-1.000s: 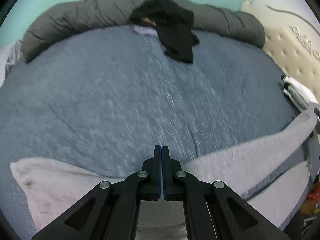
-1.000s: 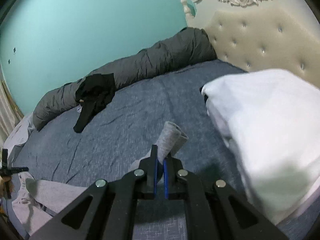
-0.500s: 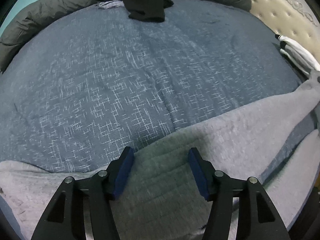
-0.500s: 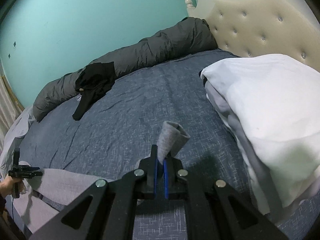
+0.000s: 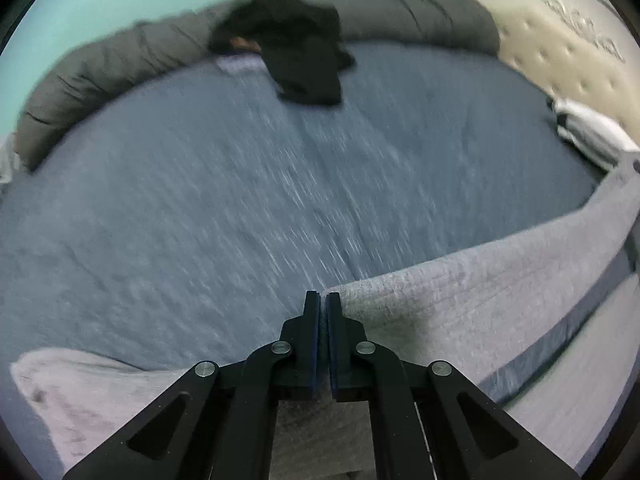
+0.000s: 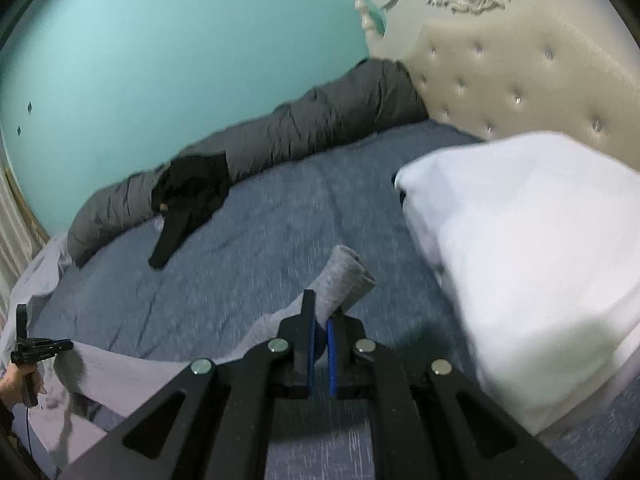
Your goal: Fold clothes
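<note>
Across the near edge of the bed [image 5: 240,208], a pale grey garment [image 5: 460,304] lay stretched between my two grippers. My left gripper [image 5: 323,300] had its jaws together, a thin gap showing between the blue pads; the garment's edge met the fingertips, and from the right wrist view that gripper [image 6: 60,346] was seen pinching the cloth at the bed's near left corner, so I recorded it as clamped on the garment. A hand [image 6: 16,384] held its grip below. My right gripper [image 6: 320,312] was closed on the other end of the garment [image 6: 340,276], a folded tab of grey knit standing upright out of the jaws. Between the two holds the cloth sagged and rested partly on the blue bedcover [image 6: 280,240]; a second pale section lay flat at the near left corner in the left wrist view.

Along the far edge of the bed, a rolled dark grey duvet [image 6: 300,132] ran up to the tufted cream headboard [image 6: 520,80]. A black garment [image 6: 188,196] was draped over the roll and spilled onto the bedcover, well apart from both grippers. A stack of white folded items [image 6: 520,240] sat at the headboard end, near my right gripper but not touching it. The left wrist view was motion-blurred, so finer detail could not be confirmed.
</note>
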